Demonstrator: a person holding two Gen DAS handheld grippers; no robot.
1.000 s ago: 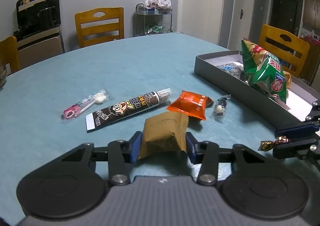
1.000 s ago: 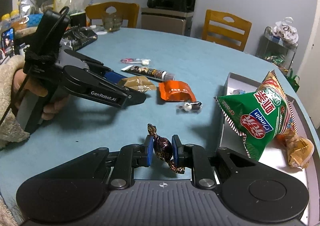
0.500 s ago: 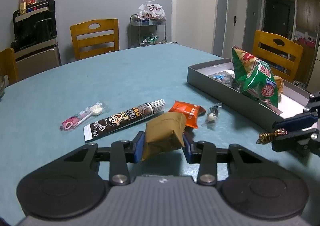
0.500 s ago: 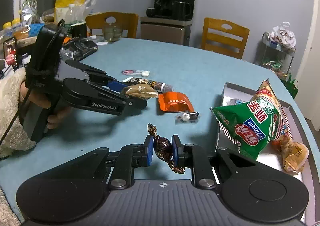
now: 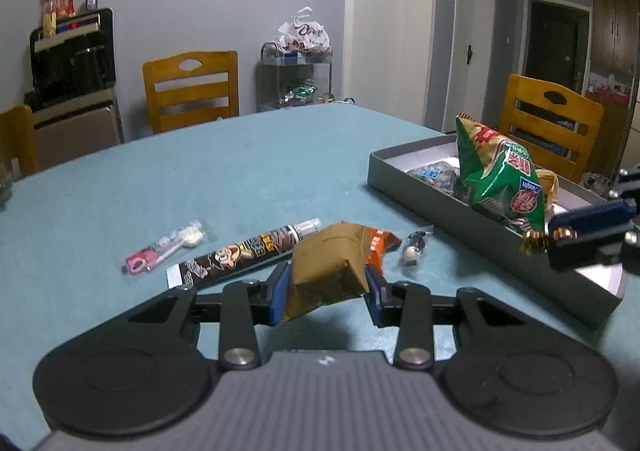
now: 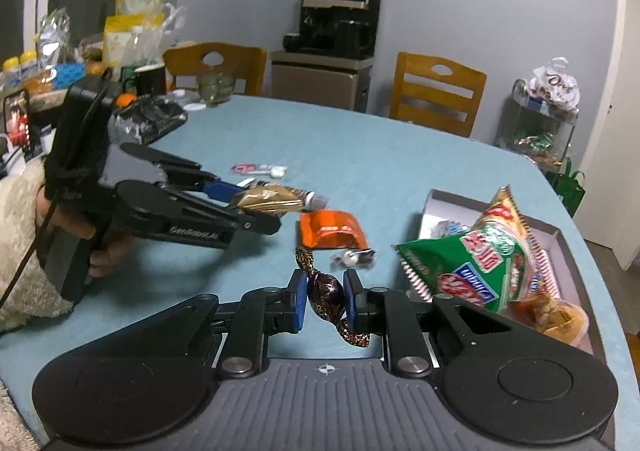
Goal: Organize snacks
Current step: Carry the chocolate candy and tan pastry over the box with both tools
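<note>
My left gripper [image 5: 325,287] is shut on a tan snack packet [image 5: 328,271] and holds it clear of the blue table. From the right wrist view the same packet [image 6: 266,200] shows in the left gripper [image 6: 256,207]. My right gripper [image 6: 325,297] is shut on a dark wrapped candy [image 6: 326,293]; it appears at the right edge of the left wrist view [image 5: 576,239], over the grey box [image 5: 496,235]. In the box stands a green chip bag [image 5: 500,183] with other packets. On the table lie an orange packet [image 6: 332,233], a long black snack tube [image 5: 240,257], a pink-handled lollipop [image 5: 168,249] and a small clear-wrapped sweet [image 5: 414,251].
Wooden chairs [image 5: 192,89] ring the round table. A black machine on a cabinet [image 5: 72,55] and a wire rack with bags [image 5: 298,79] stand by the wall. Bottles, bags and a black tray [image 6: 148,119] crowd the table's far left. A person's hand in a fleecy sleeve [image 6: 24,251] holds the left gripper.
Both grippers have risen a little from the table with their snacks. The tan packet has lifted off the surface and tilted. The candy stays gripped.
</note>
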